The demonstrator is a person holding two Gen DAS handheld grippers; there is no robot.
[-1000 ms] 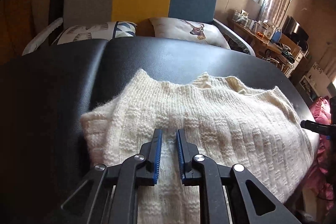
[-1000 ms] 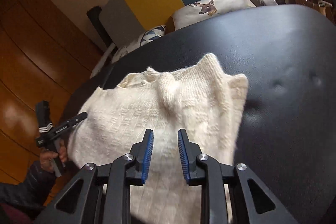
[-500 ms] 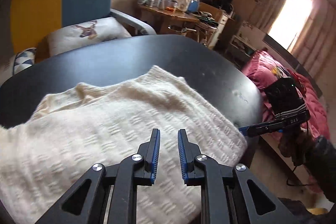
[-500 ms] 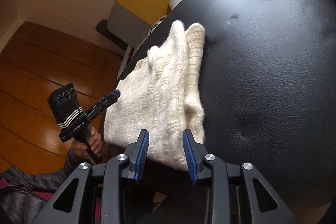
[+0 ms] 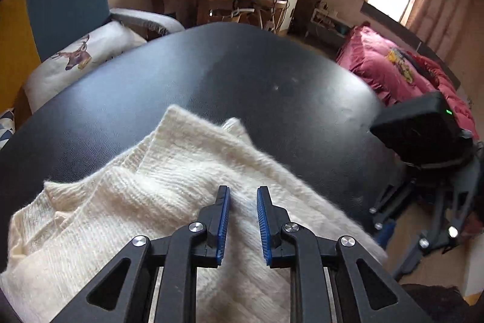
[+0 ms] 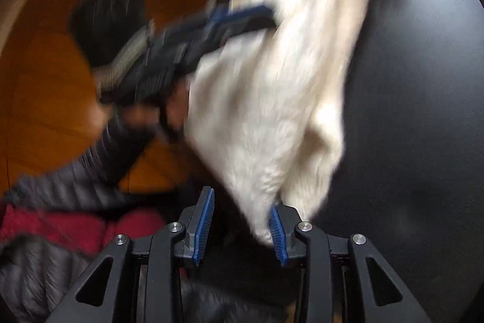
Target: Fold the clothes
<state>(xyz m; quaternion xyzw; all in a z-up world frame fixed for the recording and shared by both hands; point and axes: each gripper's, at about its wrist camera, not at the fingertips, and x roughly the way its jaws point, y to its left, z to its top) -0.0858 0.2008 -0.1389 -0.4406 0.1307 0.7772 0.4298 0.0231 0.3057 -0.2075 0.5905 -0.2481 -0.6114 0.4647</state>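
On table: one sweater, two tools.

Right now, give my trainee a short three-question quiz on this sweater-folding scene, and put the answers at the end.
1. True or false: the cream knitted sweater lies on a white wooden table.
2. Multiple choice: the left gripper has its jaws A) shut on the sweater, B) open over the sweater, C) out of view.
3. Fill in: the right gripper sits at the sweater's near ____.

Key: 1 false, it lies on the black padded table; 2 B; 3 corner.
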